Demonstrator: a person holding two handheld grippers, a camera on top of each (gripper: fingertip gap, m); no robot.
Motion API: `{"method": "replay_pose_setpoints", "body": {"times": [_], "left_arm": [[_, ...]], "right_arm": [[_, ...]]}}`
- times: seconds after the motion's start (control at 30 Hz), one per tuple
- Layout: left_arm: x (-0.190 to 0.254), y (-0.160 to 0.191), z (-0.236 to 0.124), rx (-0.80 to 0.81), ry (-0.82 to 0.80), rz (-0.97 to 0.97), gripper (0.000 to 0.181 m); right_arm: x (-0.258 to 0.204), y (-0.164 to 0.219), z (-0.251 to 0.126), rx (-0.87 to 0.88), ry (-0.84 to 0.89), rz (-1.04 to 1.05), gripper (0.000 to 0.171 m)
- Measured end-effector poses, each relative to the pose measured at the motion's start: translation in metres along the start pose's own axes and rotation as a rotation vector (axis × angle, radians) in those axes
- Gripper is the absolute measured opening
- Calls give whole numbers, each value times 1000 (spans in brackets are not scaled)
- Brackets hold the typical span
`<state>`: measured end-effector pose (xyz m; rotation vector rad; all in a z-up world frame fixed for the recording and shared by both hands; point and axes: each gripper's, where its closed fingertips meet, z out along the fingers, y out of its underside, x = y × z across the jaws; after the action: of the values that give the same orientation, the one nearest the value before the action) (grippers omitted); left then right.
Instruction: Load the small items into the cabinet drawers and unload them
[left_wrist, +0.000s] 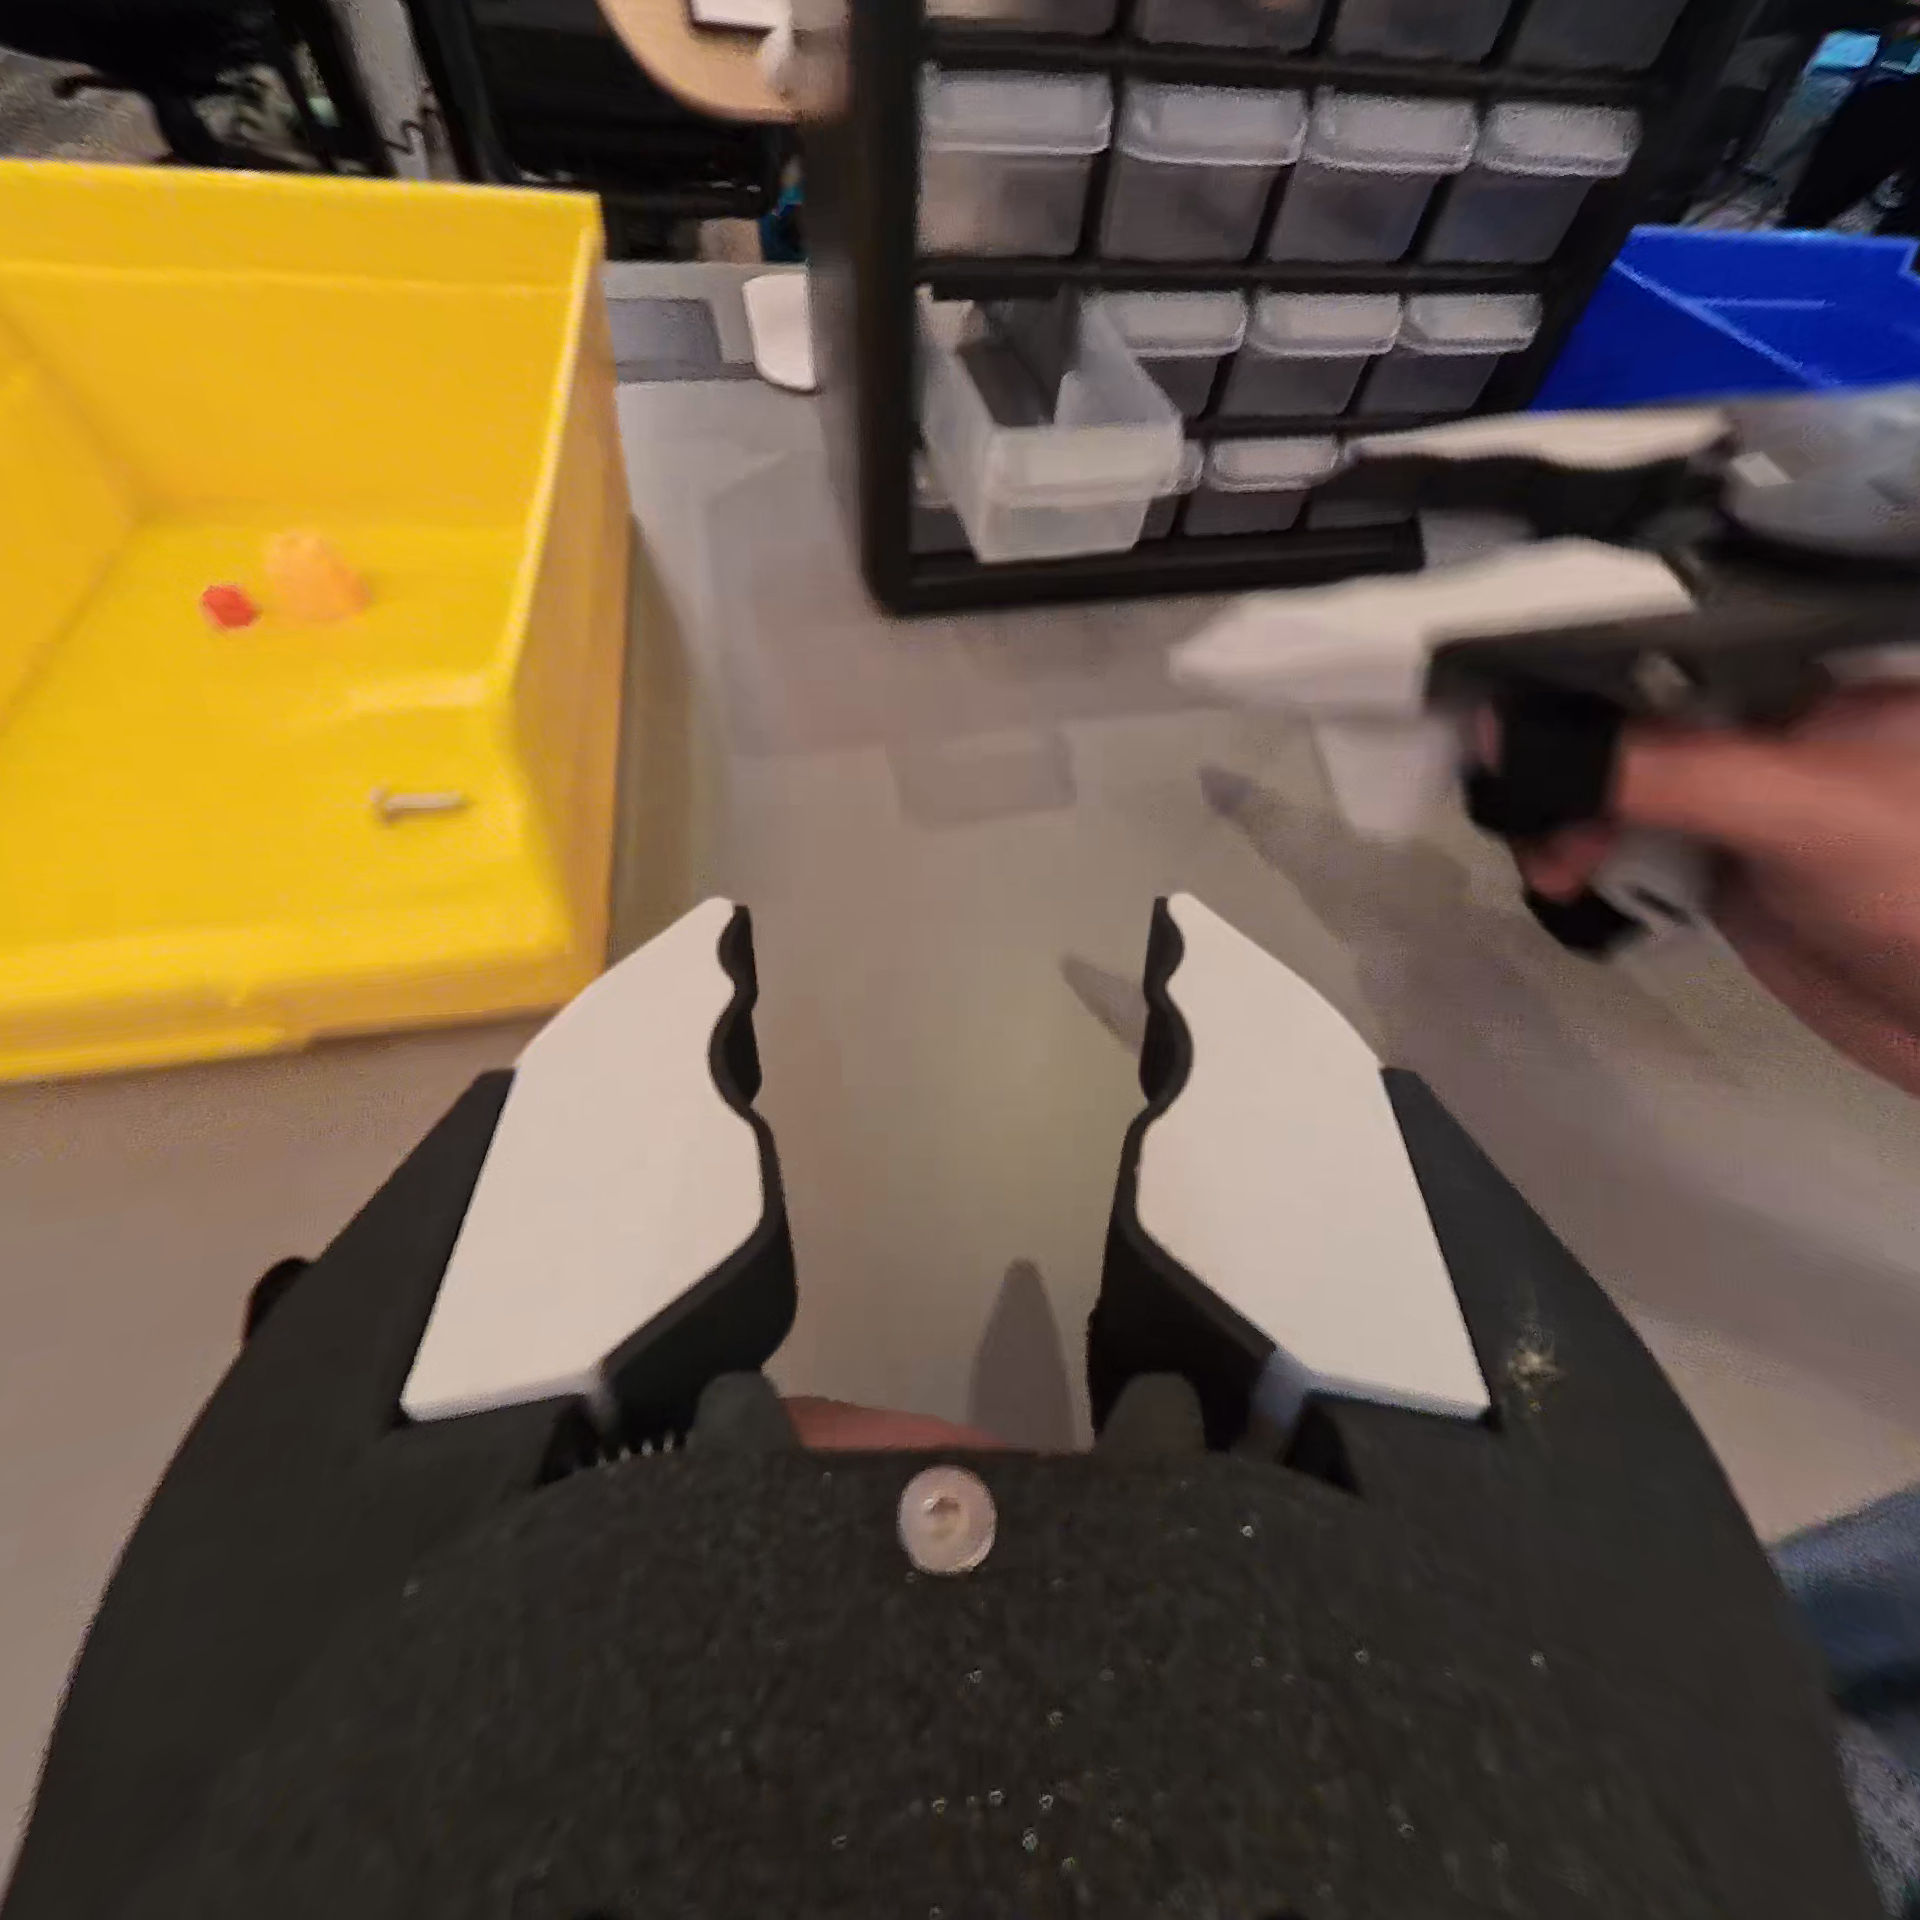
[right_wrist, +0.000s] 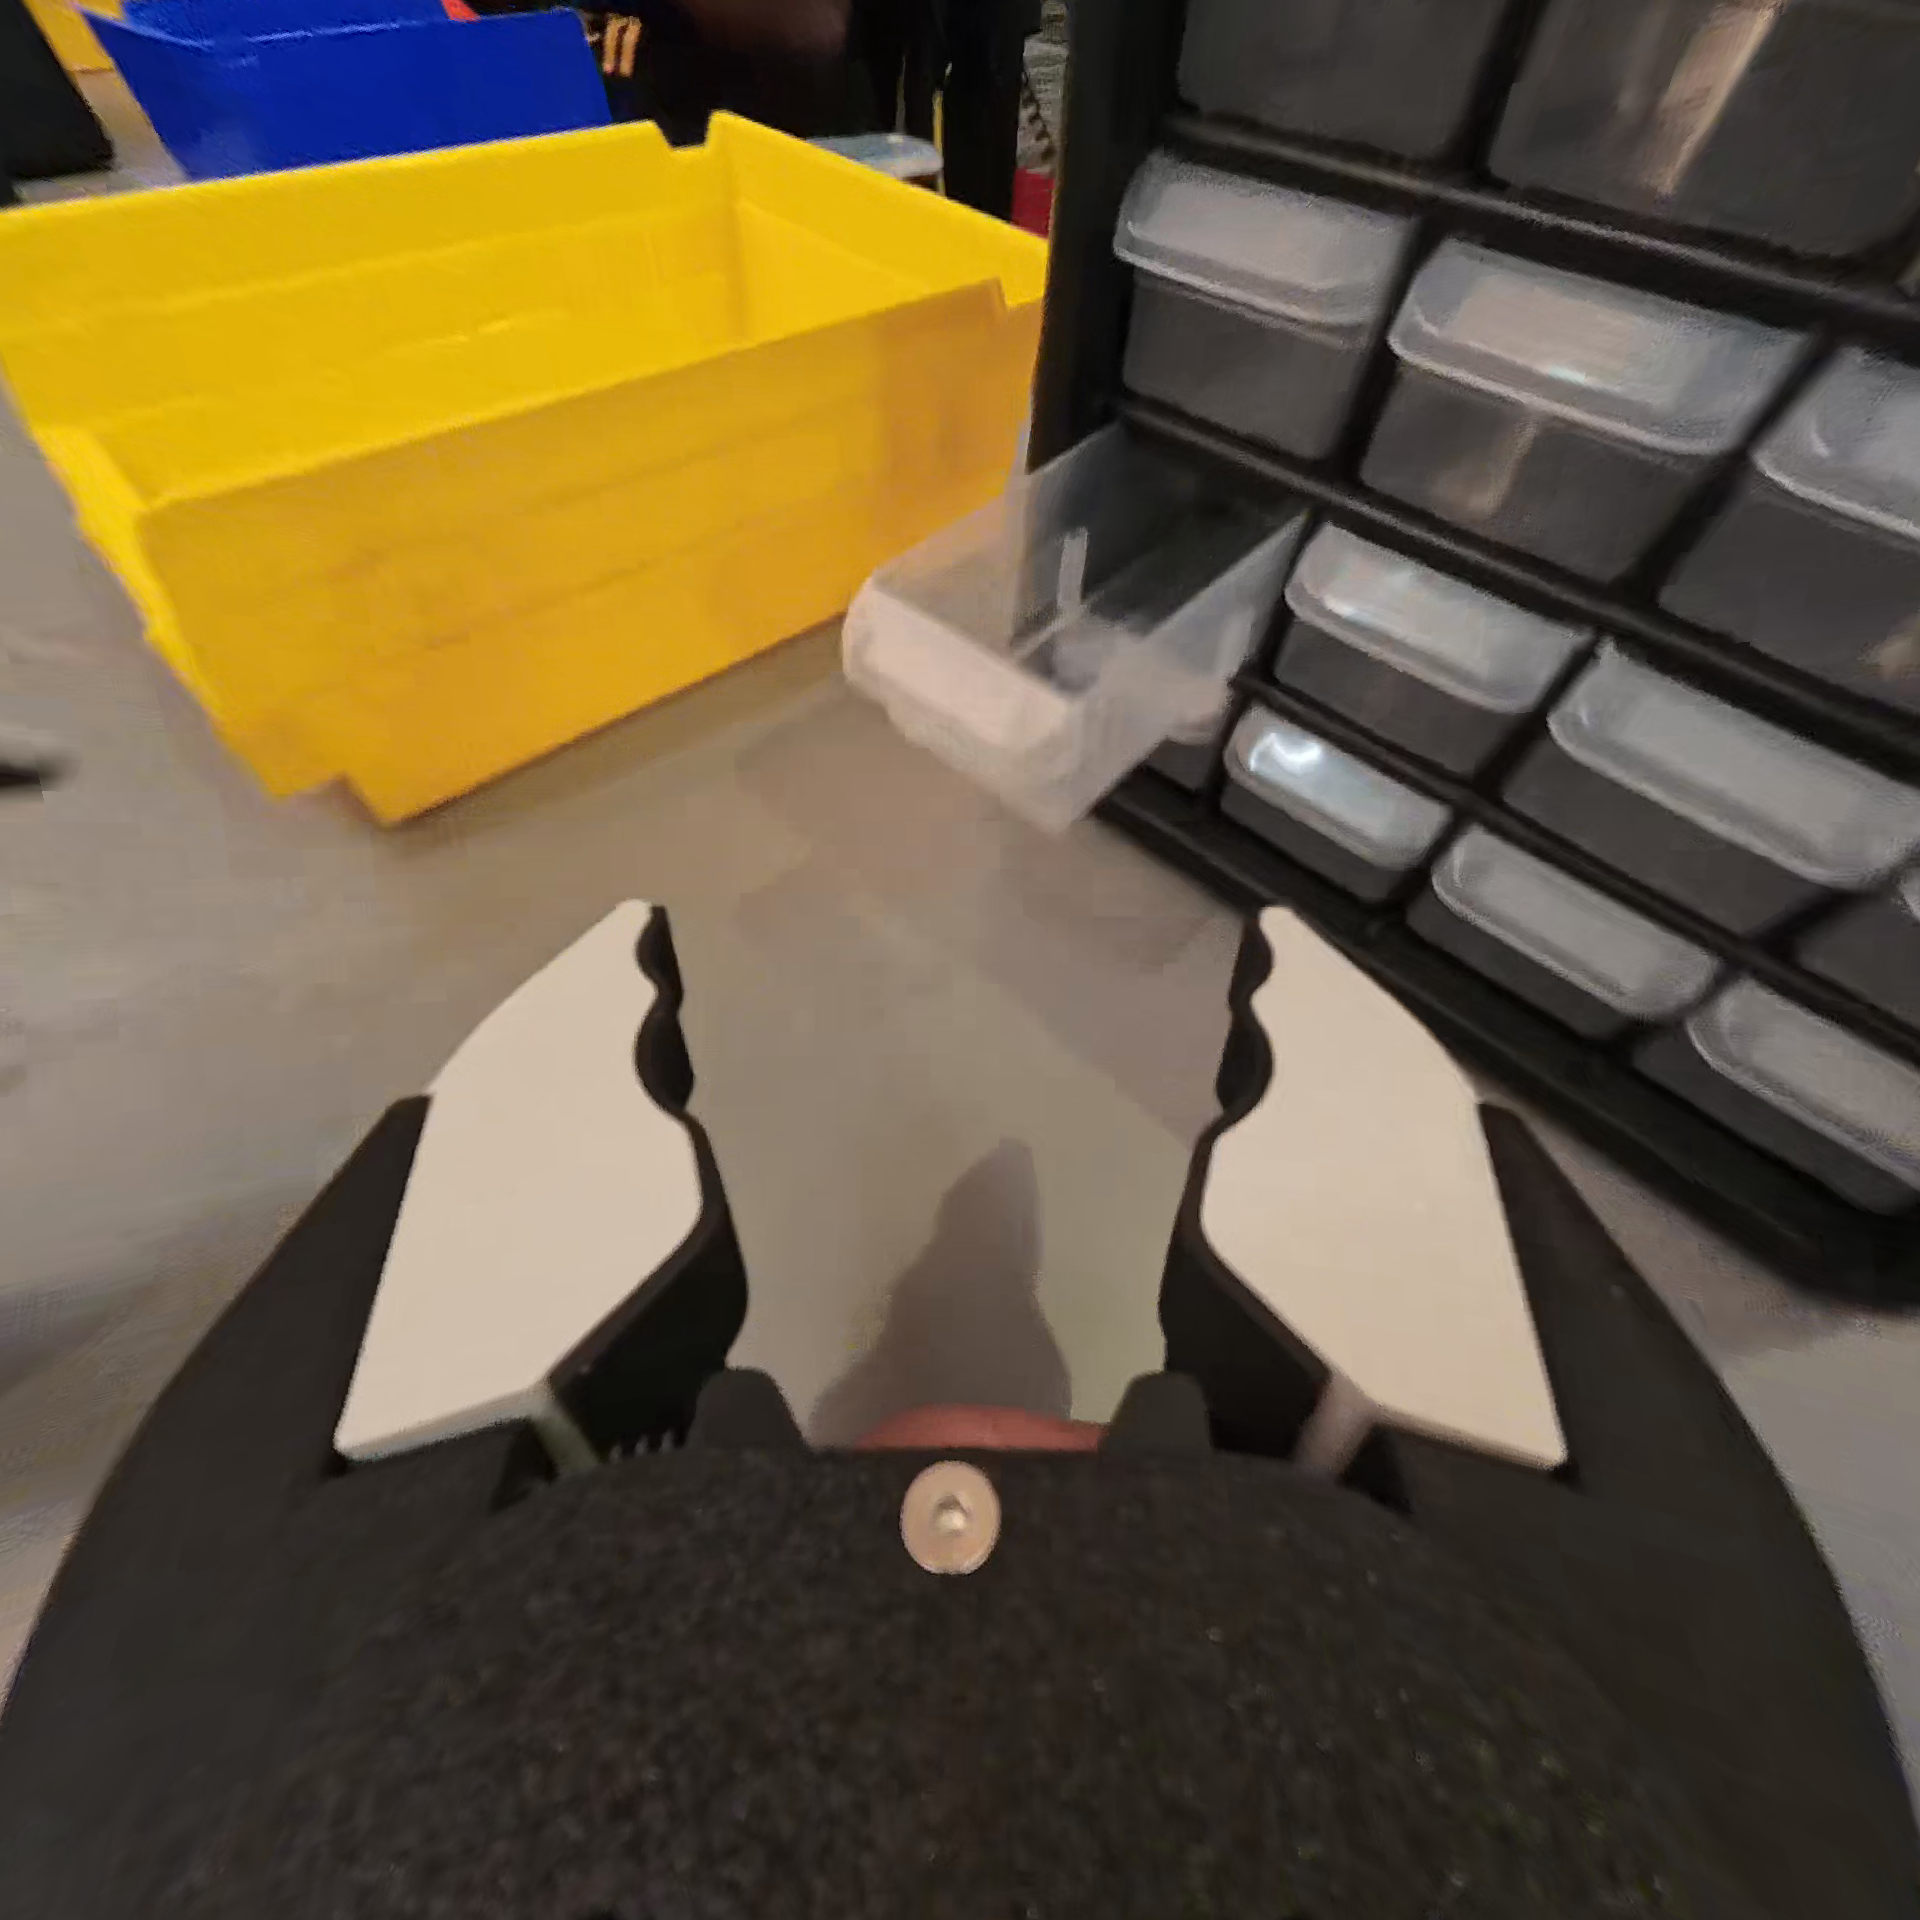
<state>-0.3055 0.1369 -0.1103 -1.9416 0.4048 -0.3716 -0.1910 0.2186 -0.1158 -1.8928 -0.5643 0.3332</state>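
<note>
A black cabinet (left_wrist: 1226, 281) of small clear drawers stands on the grey table; it also shows in the right wrist view (right_wrist: 1558, 520). One clear drawer (left_wrist: 1049, 436) at its left column is pulled out, also in the right wrist view (right_wrist: 1049, 665). A yellow bin (left_wrist: 291, 582) holds a red piece (left_wrist: 229, 606), an orange piece (left_wrist: 312, 577) and a silver screw (left_wrist: 416, 802). My left gripper (left_wrist: 951, 914) is open and empty over bare table. My right gripper (right_wrist: 956, 920) is open and empty, just short of the open drawer; it shows blurred in the left wrist view (left_wrist: 1278, 551).
A blue bin (left_wrist: 1756, 312) stands right of the cabinet in the left wrist view, and behind the yellow bin (right_wrist: 499, 436) in the right wrist view (right_wrist: 353, 83). A hand (left_wrist: 1787, 862) holds the right gripper. Grey table (left_wrist: 935, 779) lies between bin and cabinet. From my right tips it is roughly 9 centimetres to the black cabinet (left_wrist: 1226, 281); from my left, 25 centimetres. Look for it in the right wrist view (right_wrist: 1555, 608) too.
</note>
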Motion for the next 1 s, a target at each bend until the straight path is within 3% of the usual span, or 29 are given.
{"method": "replay_pose_setpoints", "body": {"times": [0.1,0.23,0.3,0.5,0.67,0.83,1.0], "left_arm": [[-15,21,-25,-1,-51,-14,71],[-22,26,-32,7,-41,-78,68],[-22,25,-27,2,-31,-71,69],[-26,24,-19,-15,-73,67,67],[-11,20,-21,-36,32,68,55],[-7,-13,-42,-72,231,-188,55],[-71,-47,-39,-285,89,-149,69]], "right_arm": [[7,-14,39,13,44,57,108],[9,-26,64,67,81,103,102],[11,-27,67,92,123,71,80],[10,-29,61,130,172,78,75],[8,-28,61,126,166,97,75],[11,-26,60,132,161,80,75],[11,-26,60,133,154,79,75]]}}
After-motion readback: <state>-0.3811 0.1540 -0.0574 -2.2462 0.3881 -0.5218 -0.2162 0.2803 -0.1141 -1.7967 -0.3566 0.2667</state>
